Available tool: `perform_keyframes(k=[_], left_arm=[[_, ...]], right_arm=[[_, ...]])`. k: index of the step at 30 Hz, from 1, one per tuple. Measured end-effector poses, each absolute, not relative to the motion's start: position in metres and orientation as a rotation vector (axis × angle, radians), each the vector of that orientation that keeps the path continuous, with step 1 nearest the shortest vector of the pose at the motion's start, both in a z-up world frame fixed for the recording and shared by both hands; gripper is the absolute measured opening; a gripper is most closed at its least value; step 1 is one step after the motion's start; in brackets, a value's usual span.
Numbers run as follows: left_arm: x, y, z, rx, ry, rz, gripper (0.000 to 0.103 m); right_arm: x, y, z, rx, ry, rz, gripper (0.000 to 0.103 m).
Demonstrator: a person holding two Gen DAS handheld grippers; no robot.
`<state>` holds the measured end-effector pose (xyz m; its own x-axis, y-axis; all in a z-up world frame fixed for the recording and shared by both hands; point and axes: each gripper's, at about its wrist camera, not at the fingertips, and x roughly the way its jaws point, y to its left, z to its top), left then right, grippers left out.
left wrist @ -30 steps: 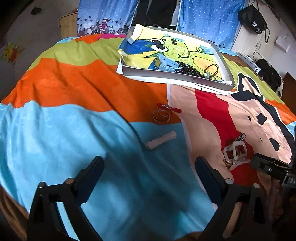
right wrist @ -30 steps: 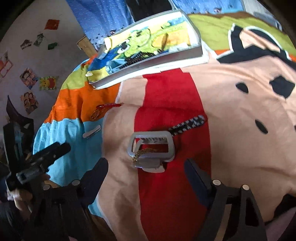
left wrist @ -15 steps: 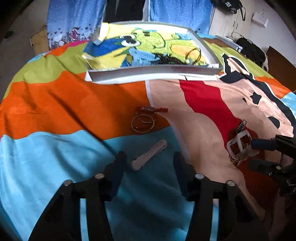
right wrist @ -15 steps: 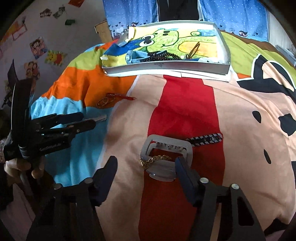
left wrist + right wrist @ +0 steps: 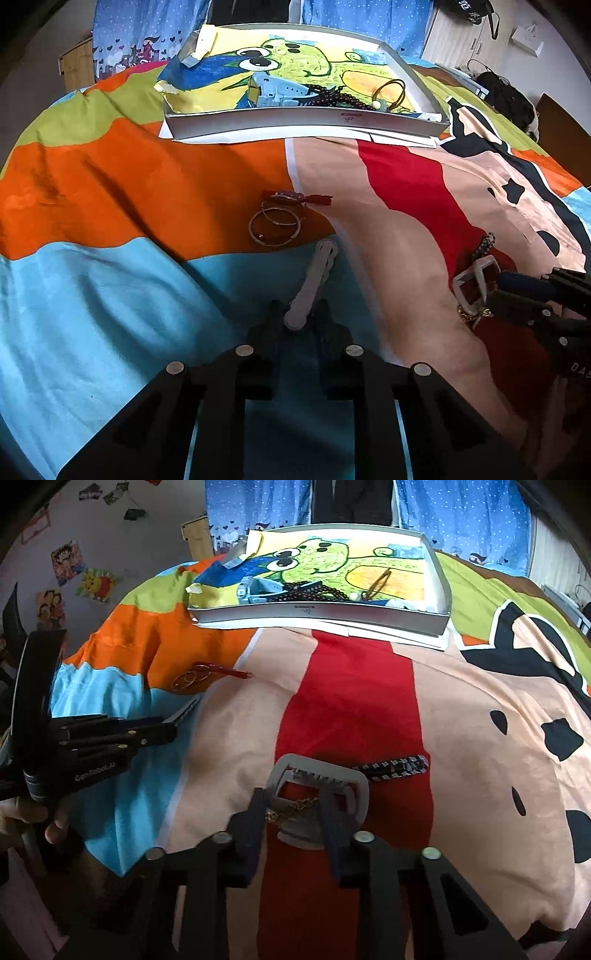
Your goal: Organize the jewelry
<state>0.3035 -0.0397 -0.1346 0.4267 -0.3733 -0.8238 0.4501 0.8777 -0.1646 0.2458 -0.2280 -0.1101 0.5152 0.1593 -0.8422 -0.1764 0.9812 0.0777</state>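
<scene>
On the colourful bedspread, my left gripper (image 5: 298, 314) is closing on the near end of a pale bar clip (image 5: 314, 273), its pads against the clip's sides. My right gripper (image 5: 291, 801) is closing over a grey buckle (image 5: 317, 770) with a gold chain (image 5: 295, 806) across it, and its pads sit on the buckle's near part. A black-and-white braided strap (image 5: 399, 766) trails off to the right. Thin bangles with a red tassel (image 5: 275, 221) lie just beyond the clip. The white tray (image 5: 306, 120) at the far side holds dark beads, a gold hoop and a blue watch.
A person's hand (image 5: 55, 830) carries the left gripper (image 5: 173, 720) at the left of the right wrist view. Blue curtains (image 5: 147, 33) hang behind the bed, with a wooden cabinet (image 5: 75, 64) at the left. A black bag (image 5: 513, 103) lies at the bed's right edge.
Both pairs of jaws have gone from wide apart to nearly together. The left gripper came down onto the clip's end and the right moved in over the grey buckle.
</scene>
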Motion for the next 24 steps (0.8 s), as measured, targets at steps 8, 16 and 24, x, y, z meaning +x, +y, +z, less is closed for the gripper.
perform_keyframes(k=[8,16,24], left_arm=[[0.294,-0.048,-0.125,0.042,1.013,-0.541,0.013],[0.287,-0.052,-0.117,-0.002,1.021,-0.570,0.013],[0.284,-0.048,-0.110,-0.033,0.998,-0.560,0.013]], right_arm=[[0.245,-0.228,-0.108,0.010,0.999,0.232,0.004],[0.241,-0.236,-0.095,0.065,0.943,0.245,0.004],[0.233,-0.242,-0.079,0.096,0.858,0.254,0.004]])
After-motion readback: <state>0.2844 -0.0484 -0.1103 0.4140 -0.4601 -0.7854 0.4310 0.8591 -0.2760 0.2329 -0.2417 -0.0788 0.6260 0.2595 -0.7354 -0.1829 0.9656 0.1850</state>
